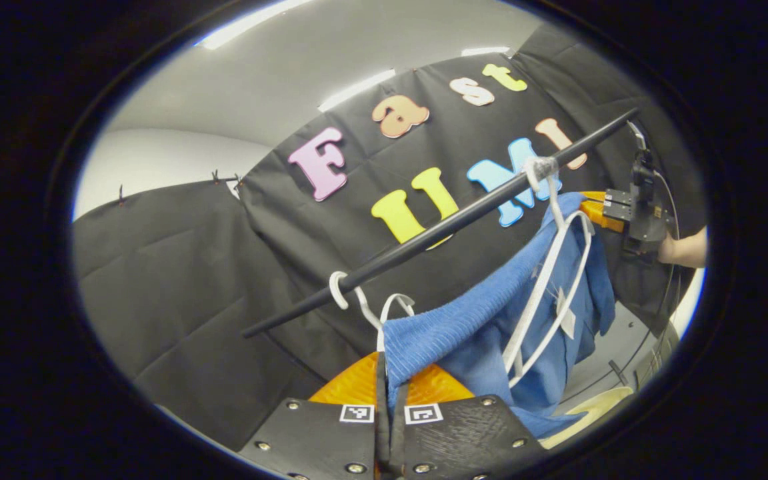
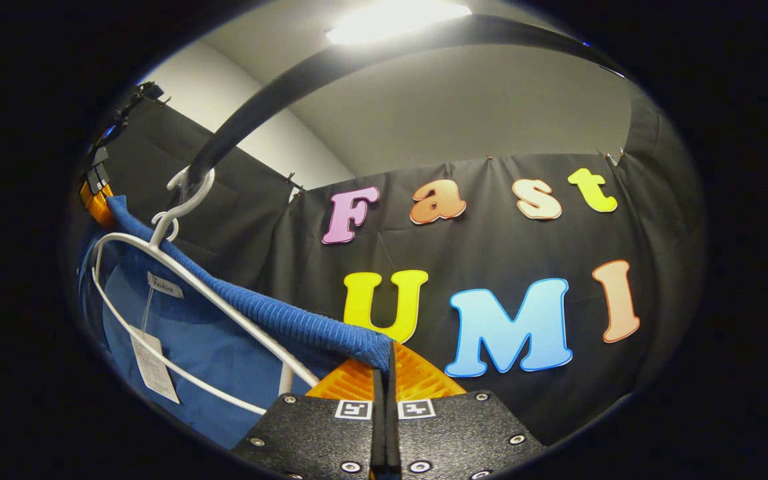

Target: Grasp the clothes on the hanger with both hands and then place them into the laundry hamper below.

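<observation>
Right up against the lens in the left gripper view, the left tongs (image 1: 389,407) are pinched closed on the ribbed edge of the blue knit garment (image 1: 484,327), fabric sandwiched between both fingers. Same deal in the right gripper view: the right tongs (image 2: 385,393) are clamped on the far corner of that ribbed band. So the two-handed grab looks done; the garment hangs stretched between them, draped on the white plastic hanger (image 1: 544,293), whose hook sits over the black round rail (image 1: 437,233).

Next move, I'd guess: work the knit off the hanger's shoulders, then lower it. That probably means pulling both tongs together, so the collar doesn't snag on a hanger arm.

A second, bare white hanger hook (image 1: 341,290) sits on the rail just beside the left tongs, an easy thing to catch. The other gripper (image 1: 637,207) shows past the garment, near the black cloth wall (image 1: 177,280). Can't see the hamper, so room below is unknown.
</observation>
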`<state>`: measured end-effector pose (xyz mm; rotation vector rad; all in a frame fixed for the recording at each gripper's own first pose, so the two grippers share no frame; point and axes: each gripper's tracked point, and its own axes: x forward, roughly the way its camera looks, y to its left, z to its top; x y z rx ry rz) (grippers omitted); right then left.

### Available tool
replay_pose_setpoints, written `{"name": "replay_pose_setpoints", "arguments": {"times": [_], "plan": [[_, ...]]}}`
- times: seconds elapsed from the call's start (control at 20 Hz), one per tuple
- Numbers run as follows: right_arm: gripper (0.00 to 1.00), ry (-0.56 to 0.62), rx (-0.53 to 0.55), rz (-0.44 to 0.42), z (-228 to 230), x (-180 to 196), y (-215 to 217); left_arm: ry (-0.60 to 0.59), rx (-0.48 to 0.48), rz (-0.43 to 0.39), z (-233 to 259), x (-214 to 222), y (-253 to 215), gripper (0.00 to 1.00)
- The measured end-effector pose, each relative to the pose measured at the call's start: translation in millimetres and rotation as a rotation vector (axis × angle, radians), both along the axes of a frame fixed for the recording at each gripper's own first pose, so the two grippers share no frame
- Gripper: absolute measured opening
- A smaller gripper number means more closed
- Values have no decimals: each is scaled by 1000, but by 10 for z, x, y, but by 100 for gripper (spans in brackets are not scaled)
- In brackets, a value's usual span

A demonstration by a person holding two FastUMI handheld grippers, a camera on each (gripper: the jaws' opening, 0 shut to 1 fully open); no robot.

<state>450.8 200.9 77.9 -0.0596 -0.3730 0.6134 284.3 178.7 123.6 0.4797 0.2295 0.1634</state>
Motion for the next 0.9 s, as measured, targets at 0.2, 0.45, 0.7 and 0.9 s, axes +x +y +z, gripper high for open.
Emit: {"name": "replay_pose_setpoints", "arguments": {"times": [0.2, 0.45, 0.7, 0.9], "plan": [[0, -15, 3, -11, 15, 19, 9, -13, -107, -3, -358, 71, -41, 2], [0, -39, -26, -46, 12, 77, -27, -13, -244, -38, -694, 167, -138, 2], [0, -79, -93, -76, -40, 172, -92, -9, -277, -58, -894, 190, -202, 2], [0, -110, -129, -95, -132, 158, -122, 17, -320, -76, -1176, 181, -299, 2]]}}
